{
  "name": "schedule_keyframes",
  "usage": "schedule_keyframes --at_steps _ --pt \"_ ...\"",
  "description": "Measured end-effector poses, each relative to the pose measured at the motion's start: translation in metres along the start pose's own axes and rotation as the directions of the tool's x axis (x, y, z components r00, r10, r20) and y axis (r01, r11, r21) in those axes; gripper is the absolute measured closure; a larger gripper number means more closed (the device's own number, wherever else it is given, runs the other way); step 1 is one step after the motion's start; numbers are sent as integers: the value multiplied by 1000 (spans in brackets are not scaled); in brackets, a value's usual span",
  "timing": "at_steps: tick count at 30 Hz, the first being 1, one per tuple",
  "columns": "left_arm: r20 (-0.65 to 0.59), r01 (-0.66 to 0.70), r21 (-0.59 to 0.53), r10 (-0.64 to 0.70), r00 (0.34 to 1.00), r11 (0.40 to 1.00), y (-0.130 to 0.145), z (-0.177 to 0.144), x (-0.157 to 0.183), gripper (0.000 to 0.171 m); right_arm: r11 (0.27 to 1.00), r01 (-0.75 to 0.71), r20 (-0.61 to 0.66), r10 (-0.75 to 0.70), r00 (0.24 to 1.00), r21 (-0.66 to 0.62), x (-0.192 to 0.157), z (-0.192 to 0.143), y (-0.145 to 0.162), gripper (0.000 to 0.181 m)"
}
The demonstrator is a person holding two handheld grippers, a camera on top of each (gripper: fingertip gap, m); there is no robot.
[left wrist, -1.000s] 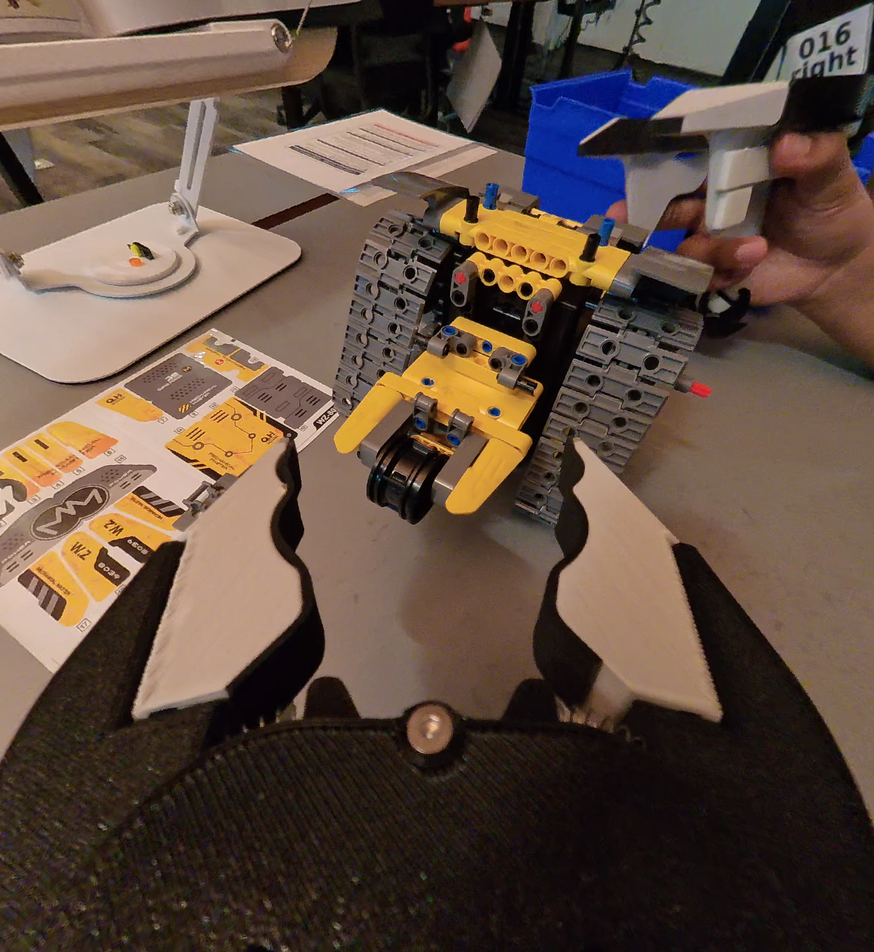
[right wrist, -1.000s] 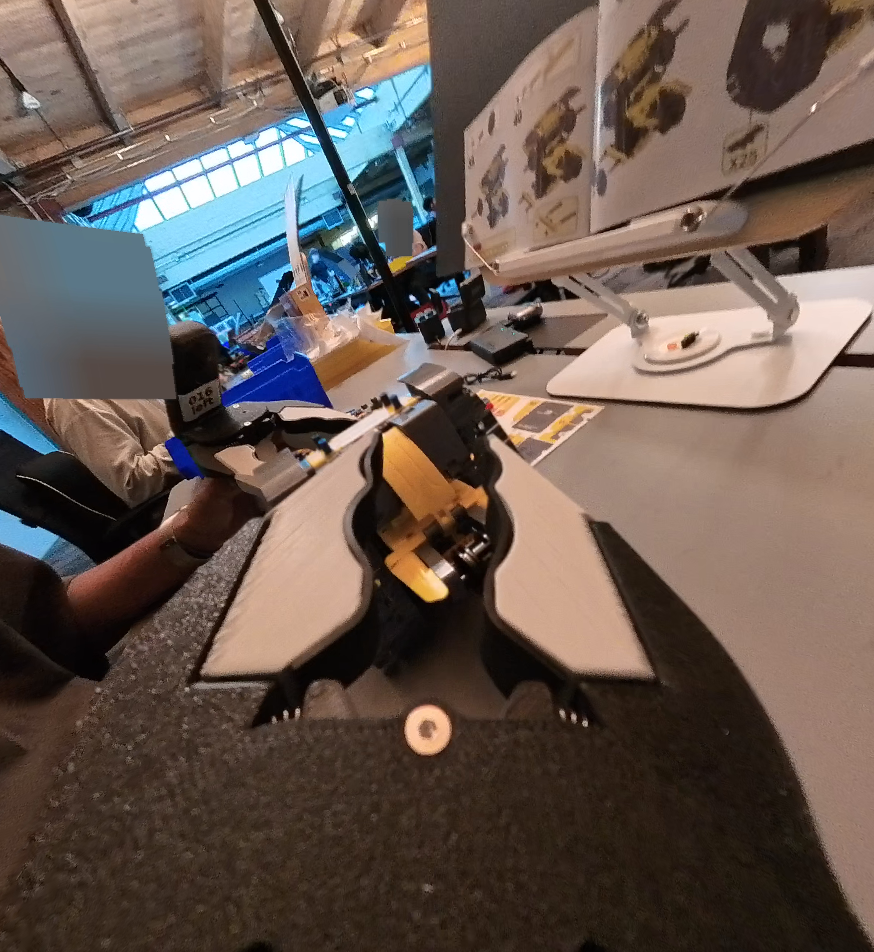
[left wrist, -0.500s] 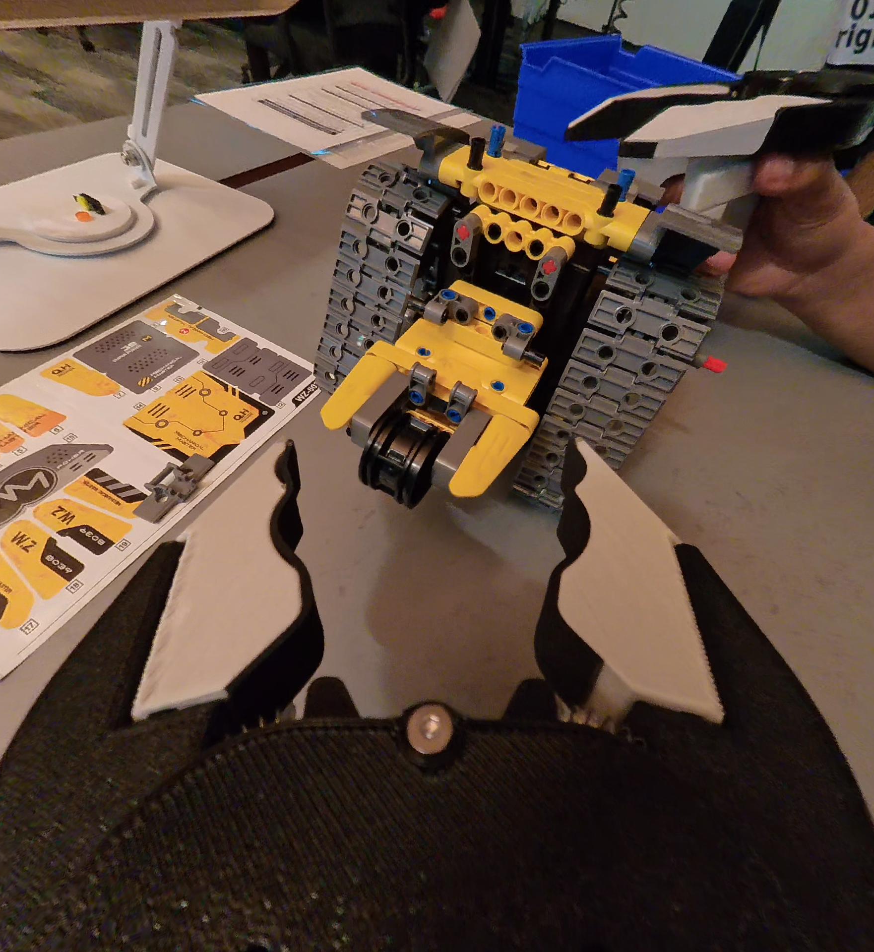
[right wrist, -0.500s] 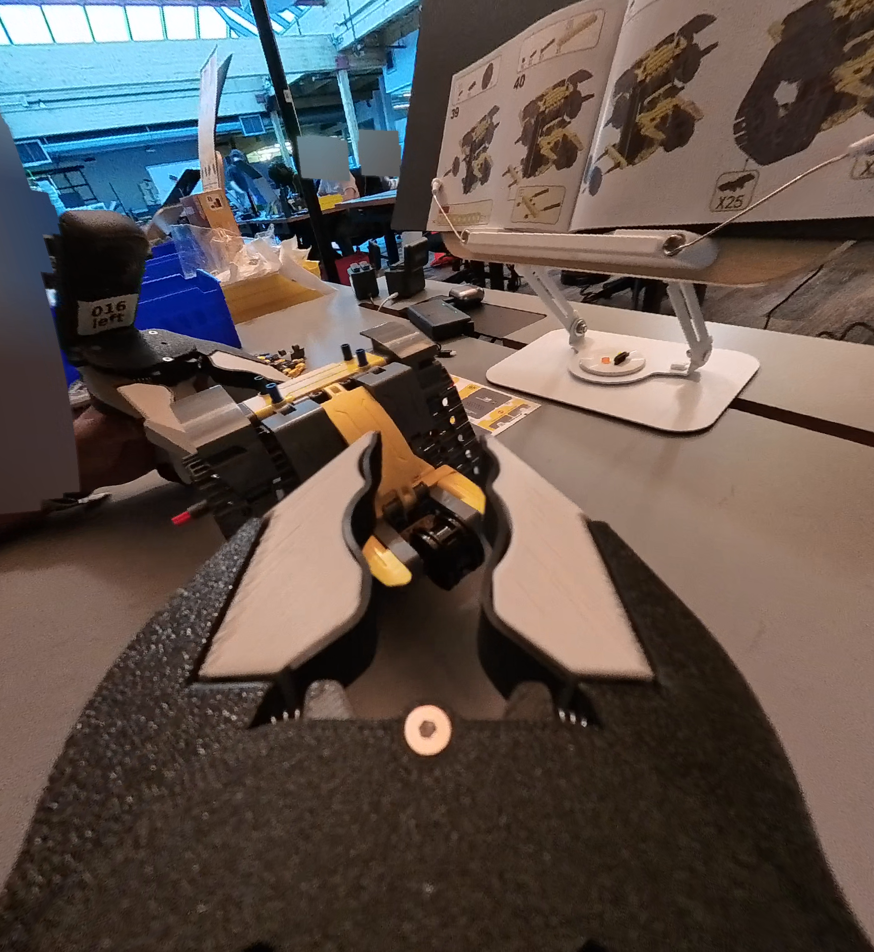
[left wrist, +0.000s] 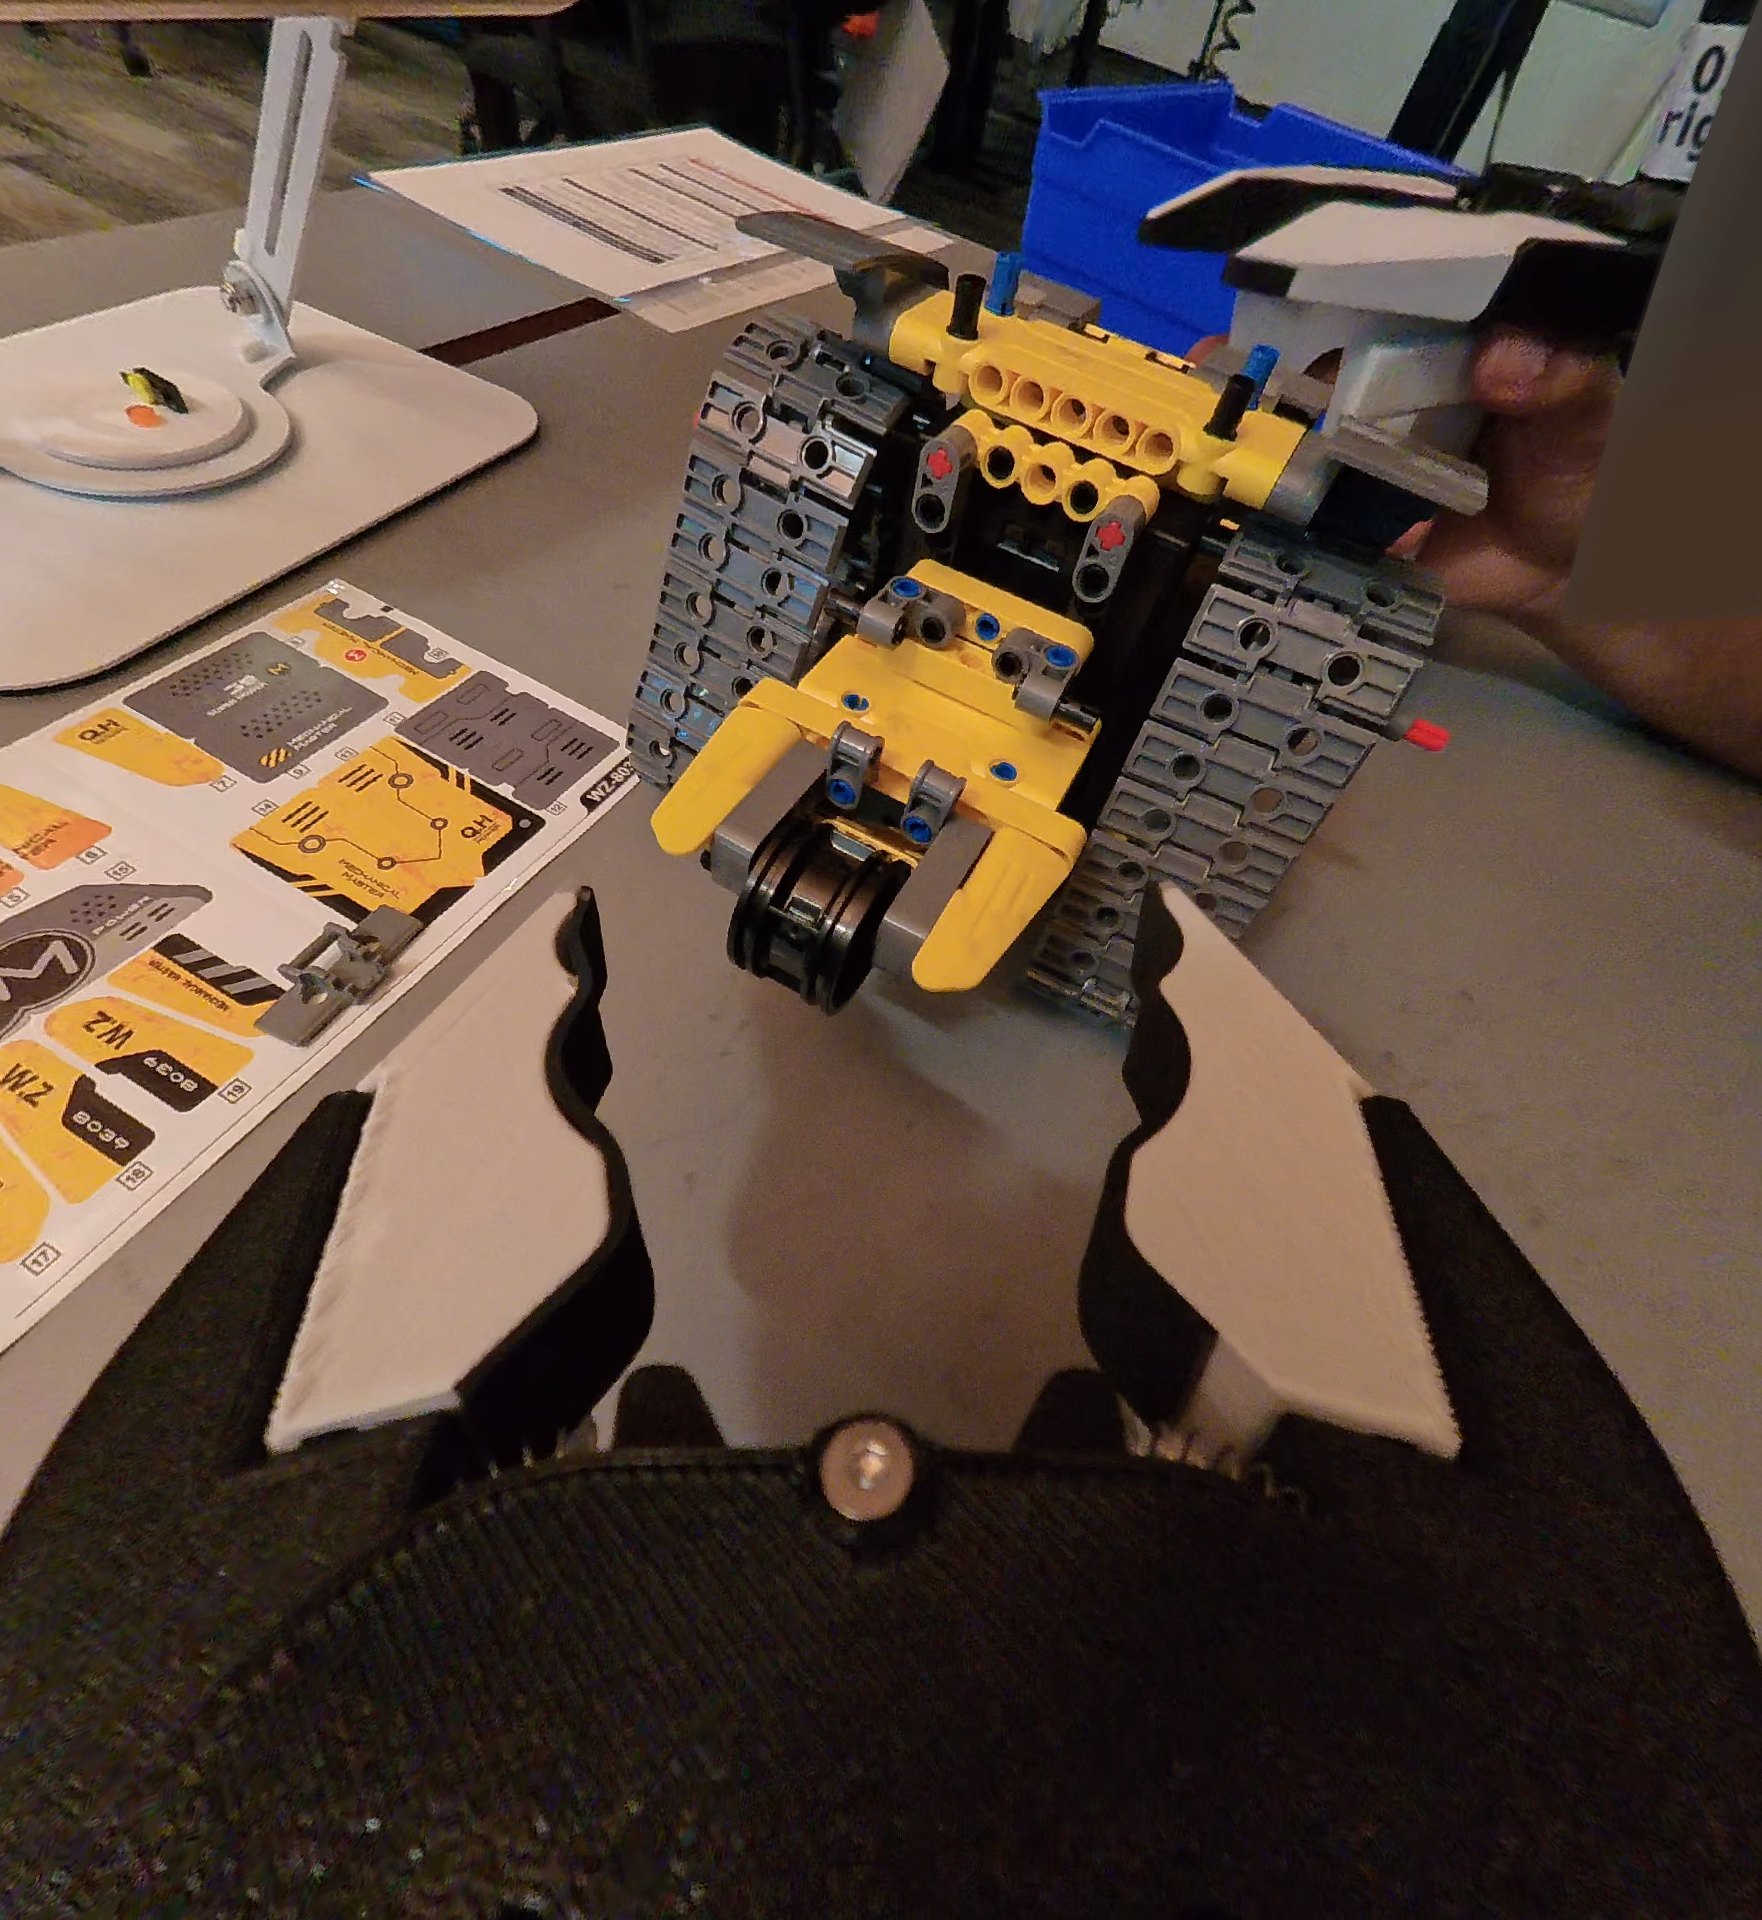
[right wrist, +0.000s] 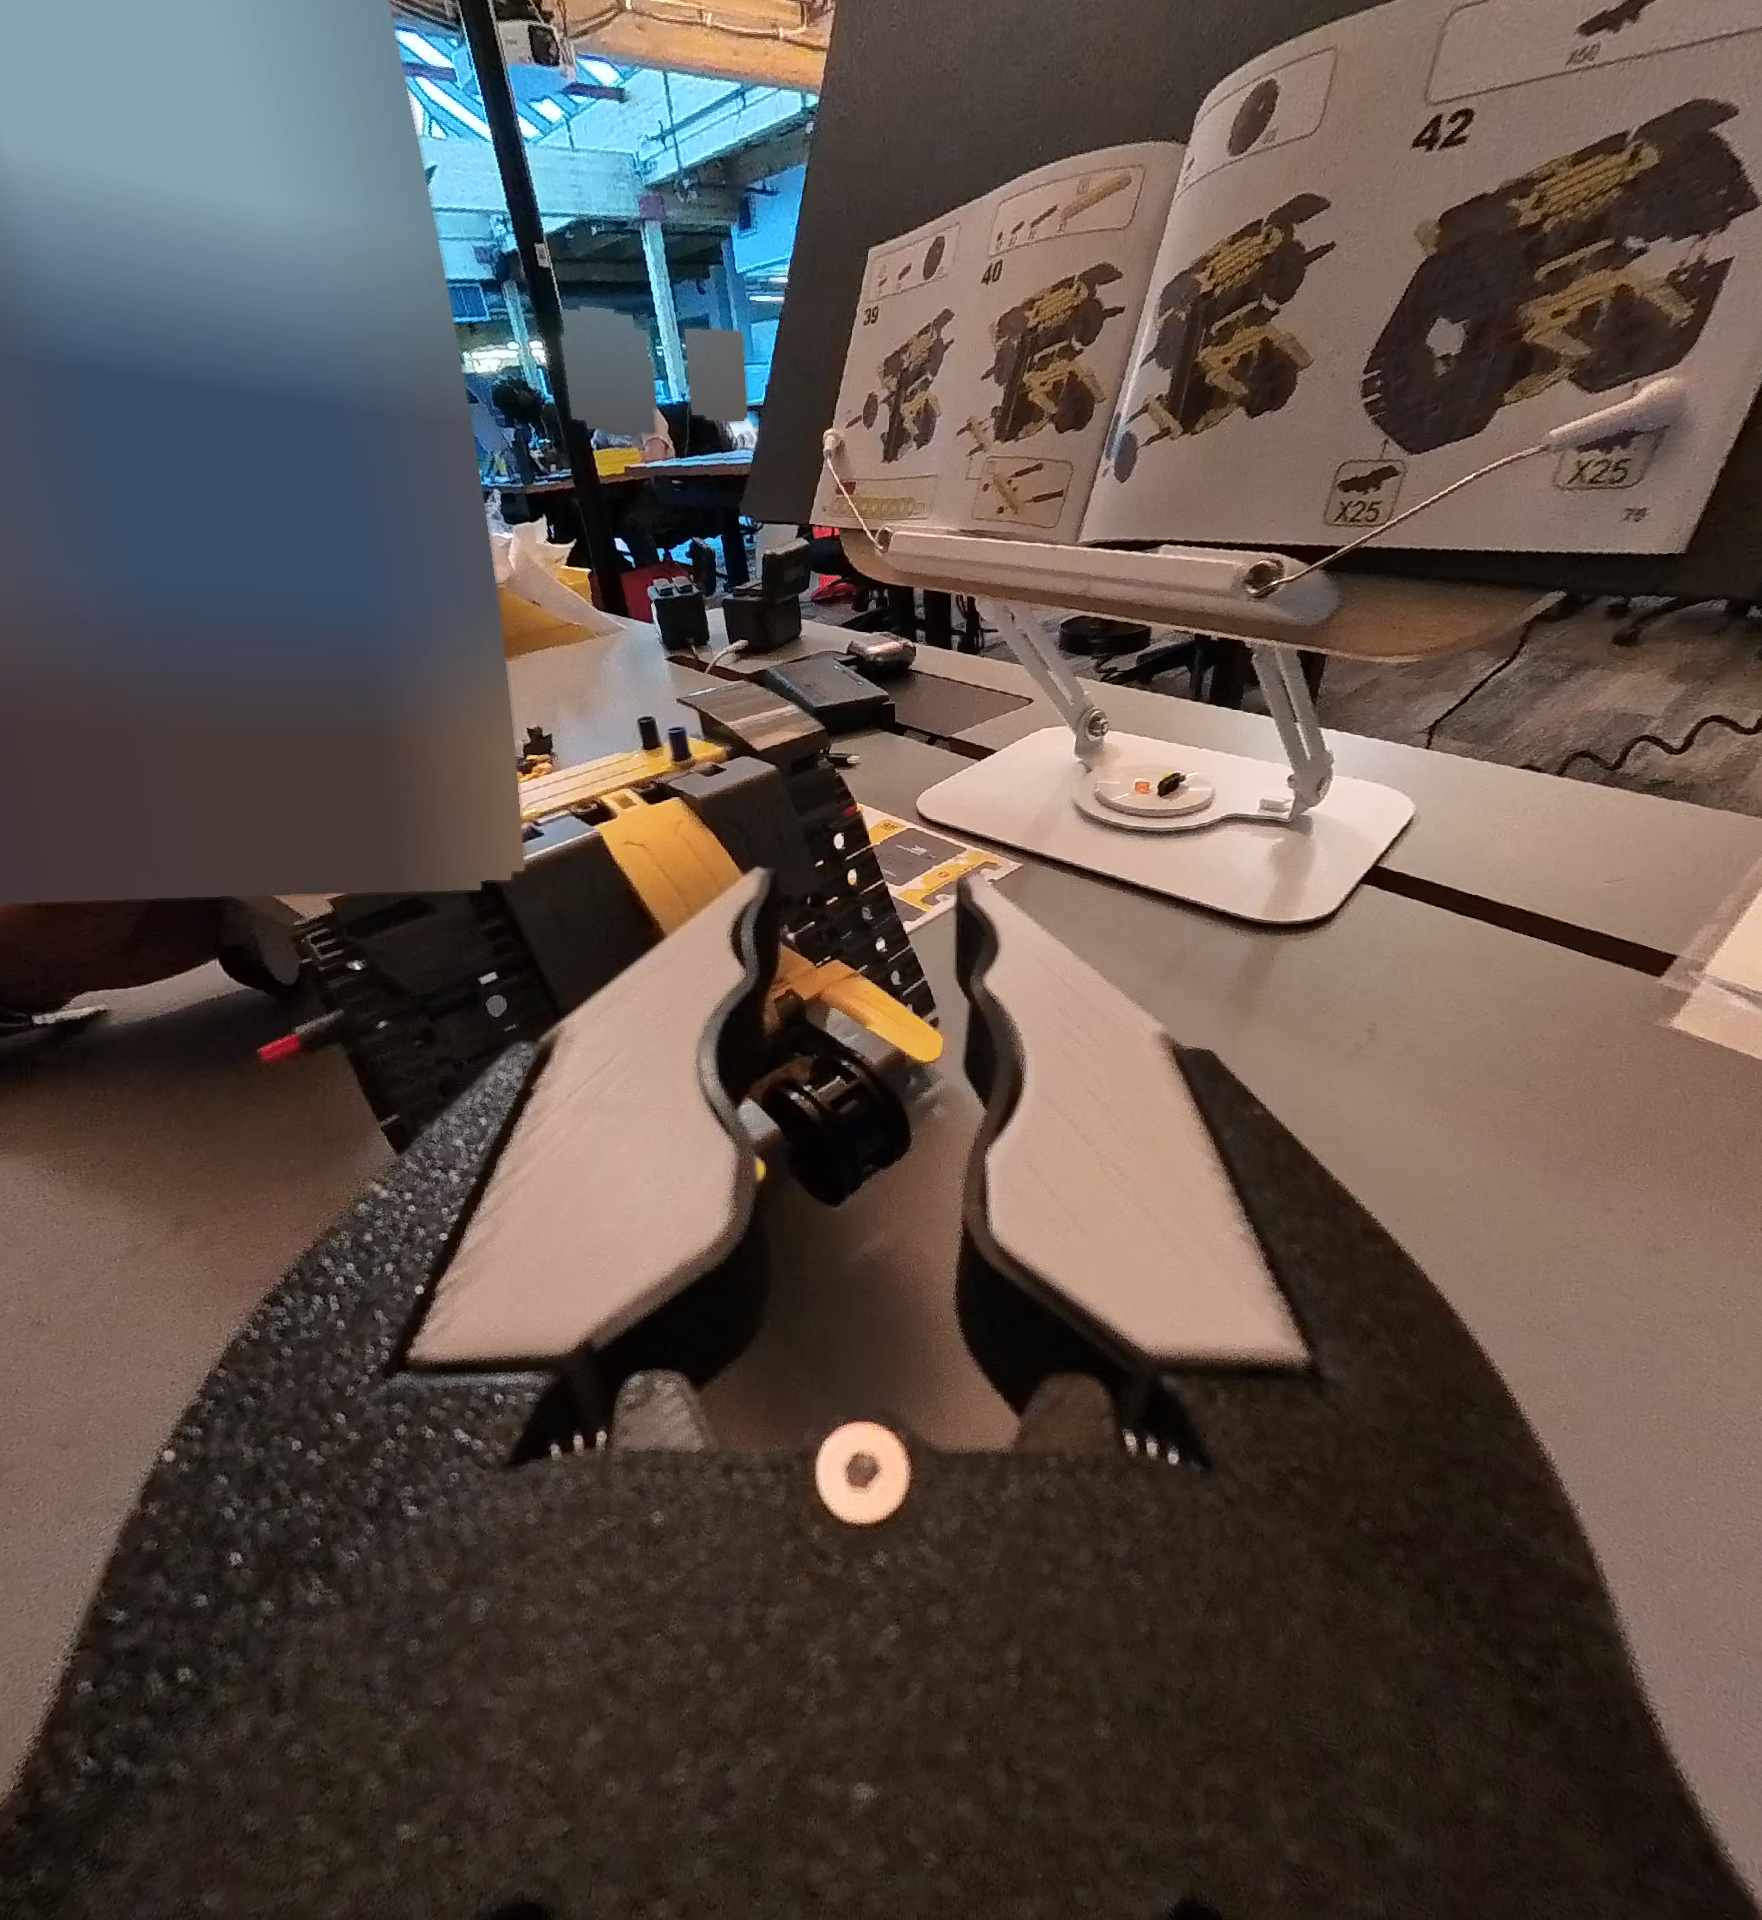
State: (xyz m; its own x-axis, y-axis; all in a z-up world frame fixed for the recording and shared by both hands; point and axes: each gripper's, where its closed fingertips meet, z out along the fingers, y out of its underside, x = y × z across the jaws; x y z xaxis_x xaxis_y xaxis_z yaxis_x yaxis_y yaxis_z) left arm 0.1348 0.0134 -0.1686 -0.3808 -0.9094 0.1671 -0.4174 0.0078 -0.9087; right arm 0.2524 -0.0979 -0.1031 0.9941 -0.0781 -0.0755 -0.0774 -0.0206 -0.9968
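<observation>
Tracked model (left wrist: 1012, 644), black wheel (left wrist: 809, 930) seemingly toward left tool (left wrist: 872, 966).

A grey table (left wrist: 1479, 1039) carries everything. On it stands a yellow and grey tracked brick model (left wrist: 1012, 644), tilted up on one end of its tracks. Just left of the model lies a sticker sheet (left wrist: 181, 883), with a small grey brick piece (left wrist: 337, 971) lying on it. Behind the sheet sits the white base of a book stand (left wrist: 181, 468), an open instruction booklet (right wrist: 1324, 343) propped on its shelf. A printed paper (left wrist: 669, 208) lies at the far edge, with a blue bin (left wrist: 1147, 177) beside it, behind the model.
</observation>
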Motion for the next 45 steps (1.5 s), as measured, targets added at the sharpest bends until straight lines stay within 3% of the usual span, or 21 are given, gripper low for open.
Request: schedule_keyframes --at_steps 9,45 --pt "-3 0 1 0 1000 1000 0 -1 0 73 999 -10 12 10 1000 -46 -1 5 13 149" --pt "36 -38 28 37 999 999 -7 -4 -2 74 999 -25 20 25 999 -30 -7 4 7 149"
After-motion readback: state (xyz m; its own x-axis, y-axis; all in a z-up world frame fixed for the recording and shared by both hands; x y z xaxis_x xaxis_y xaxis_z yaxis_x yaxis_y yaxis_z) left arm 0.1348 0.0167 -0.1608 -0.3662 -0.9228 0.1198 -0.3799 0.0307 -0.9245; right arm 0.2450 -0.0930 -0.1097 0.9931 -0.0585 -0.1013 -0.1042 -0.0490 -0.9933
